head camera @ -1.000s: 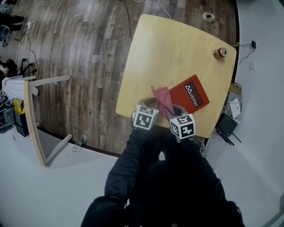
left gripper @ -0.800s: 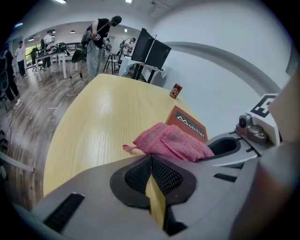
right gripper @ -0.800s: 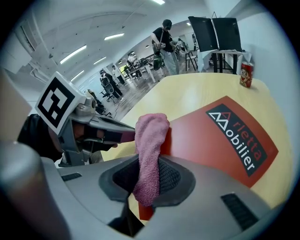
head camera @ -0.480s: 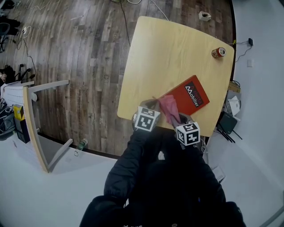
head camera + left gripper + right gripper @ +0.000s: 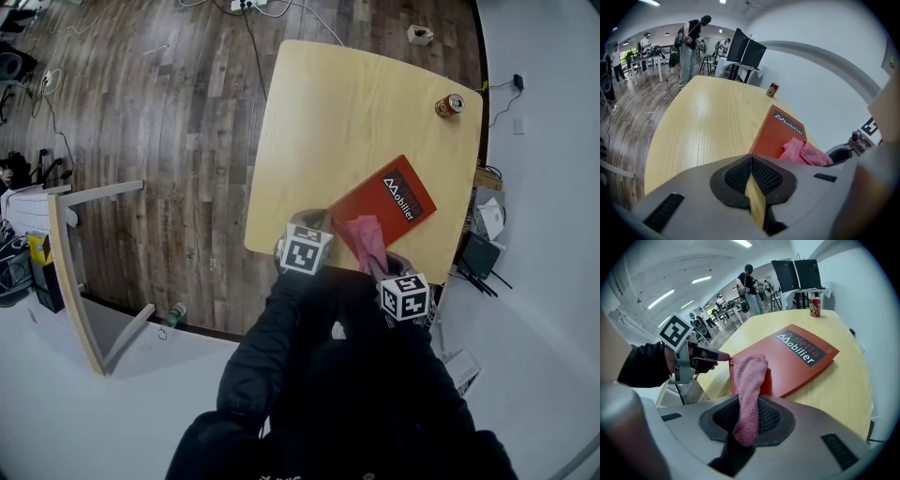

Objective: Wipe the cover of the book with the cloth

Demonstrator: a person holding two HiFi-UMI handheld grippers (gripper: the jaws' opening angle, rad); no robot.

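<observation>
Cloth [image 5: 749, 380] of a pink weave is nipped between the jaws of my right tool [image 5: 749, 416], which are closed on its near end, and the rest of the cloth runs forward in a bunched strip onto the book [image 5: 801, 357]. The book is red with white lettering on its cover and lies flat on the pale wooden surface [image 5: 347, 112], close to the edge nearest me and turned at a slant to that edge. From above, the cloth [image 5: 364, 234] covers the near part of the cover, while the lettered far part of the book [image 5: 380, 202] is bare. My left tool [image 5: 751, 161] has its jaws pressed together, and their tip sits right at the book's near corner [image 5: 776, 133]; I cannot tell whether they have caught the corner or only touch it. Both tools reach in from the near edge, the left tool [image 5: 314, 223] just beside the right tool [image 5: 382, 267], with the cloth between them. A red drink can [image 5: 449, 105] stands upright near the far right corner of the surface, well apart from the book
</observation>
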